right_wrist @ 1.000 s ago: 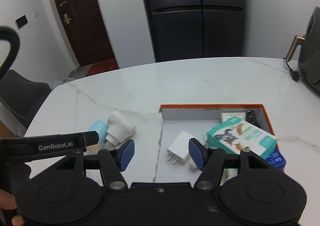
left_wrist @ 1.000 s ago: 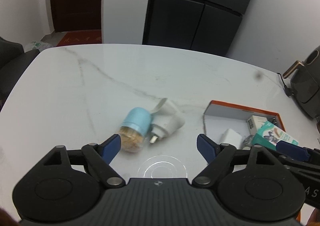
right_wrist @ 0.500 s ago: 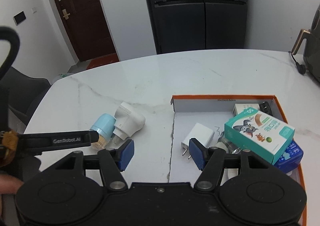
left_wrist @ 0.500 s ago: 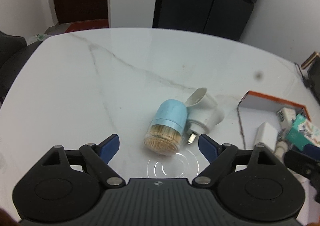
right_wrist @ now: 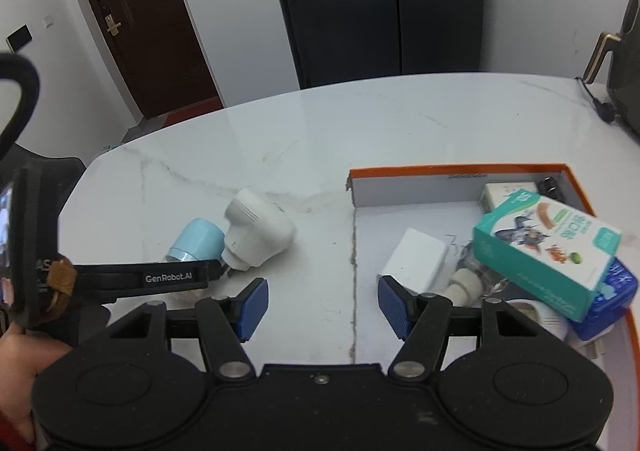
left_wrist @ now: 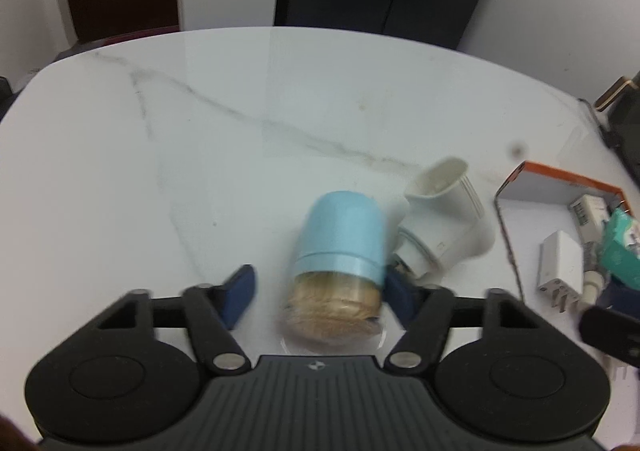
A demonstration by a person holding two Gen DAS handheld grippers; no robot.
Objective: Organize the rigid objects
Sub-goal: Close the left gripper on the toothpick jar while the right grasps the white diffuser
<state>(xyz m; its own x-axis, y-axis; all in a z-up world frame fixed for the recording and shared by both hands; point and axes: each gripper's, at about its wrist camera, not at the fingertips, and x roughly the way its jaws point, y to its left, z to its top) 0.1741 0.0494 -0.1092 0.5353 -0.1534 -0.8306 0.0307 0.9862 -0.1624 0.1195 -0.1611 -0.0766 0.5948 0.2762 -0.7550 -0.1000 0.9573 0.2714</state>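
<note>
A toothpick jar (left_wrist: pixel 340 247) with a light blue cap lies on its side on the white marble table (left_wrist: pixel 160 171). It rests against a white plug-in device (left_wrist: pixel 440 227). My left gripper (left_wrist: pixel 320 293) is low over the jar, and its jaws are closing with the jar between them. The right pad is at the jar's side; the left pad still stands off it. In the right wrist view the jar (right_wrist: pixel 198 239) and the device (right_wrist: pixel 256 231) lie left of an orange-rimmed box (right_wrist: pixel 456 169). My right gripper (right_wrist: pixel 322 301) is open and empty above the box's left edge.
The box holds a white charger (right_wrist: pixel 416 261), a teal carton (right_wrist: pixel 548 247), a blue case (right_wrist: pixel 612 291) and smaller items. A dark air fryer (right_wrist: pixel 628 51) with a cord stands at the far right. A black fridge (right_wrist: pixel 380 3) is behind the table and a dark chair (right_wrist: pixel 24 171) at its left.
My left gripper has dropped and moved forward onto the toothpick jar, and its jaws have narrowed around it. My right gripper has sunk a little toward the box.
</note>
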